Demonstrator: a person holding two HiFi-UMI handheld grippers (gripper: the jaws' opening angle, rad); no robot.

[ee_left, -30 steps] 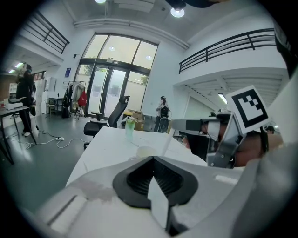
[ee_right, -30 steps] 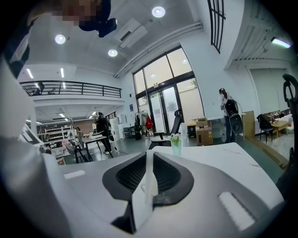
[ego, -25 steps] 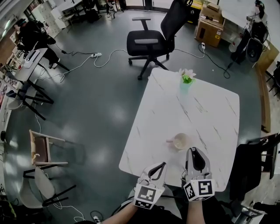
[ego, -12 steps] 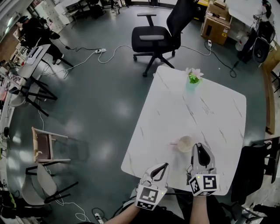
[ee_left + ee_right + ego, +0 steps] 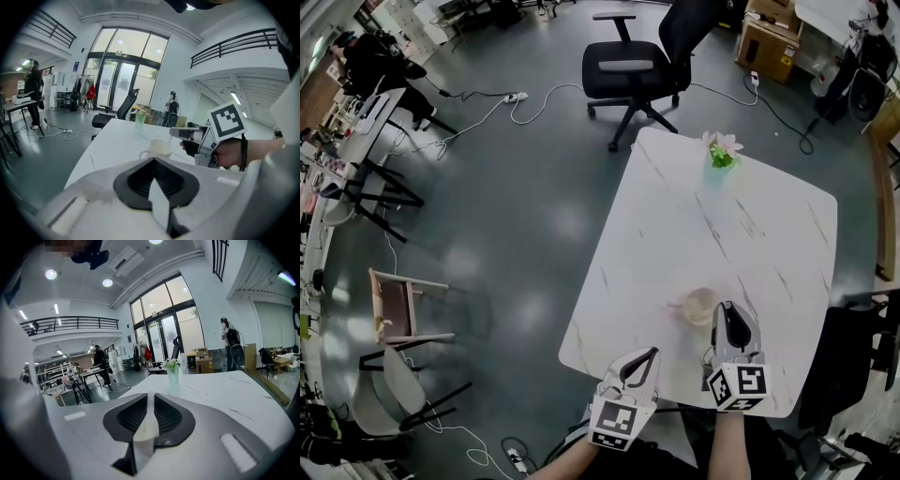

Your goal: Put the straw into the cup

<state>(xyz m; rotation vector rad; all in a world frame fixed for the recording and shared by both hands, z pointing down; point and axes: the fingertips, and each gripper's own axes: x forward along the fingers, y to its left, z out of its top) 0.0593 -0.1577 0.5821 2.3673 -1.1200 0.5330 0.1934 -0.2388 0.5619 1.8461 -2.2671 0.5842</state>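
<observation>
Straw pinched in the right gripper: a pale sliver between the dark pads, jaws pressed together on it, too thin to pick out in the head view. Long axis hard to read; seemingly crossing the jaws and pointing downward, going by a faint pale streak under that gripper's tip in the left gripper view, but not certain. Cup upright on the table near the close edge, mouth open, handle to the left; absent from the right gripper view, so probably lying below and left of that camera's line of sight. In the head view, right gripper's tip just beside the cup's right rim, touching or apart impossible to tell; in the left gripper view, same tip hanging just above and to the right of the rim. Left gripper closer to the body at the table's edge, short of the cup, jaws closed with nothing between them, pointed toward the cup. Right hand plainly the nearer, and the one carrying. Judged next move: a small shift left to bring the straw's lower end over the mouth, then down, then release. Likely snag: lower end catching the rim or nudging the cup. Vase at the far edge, well apart.
</observation>
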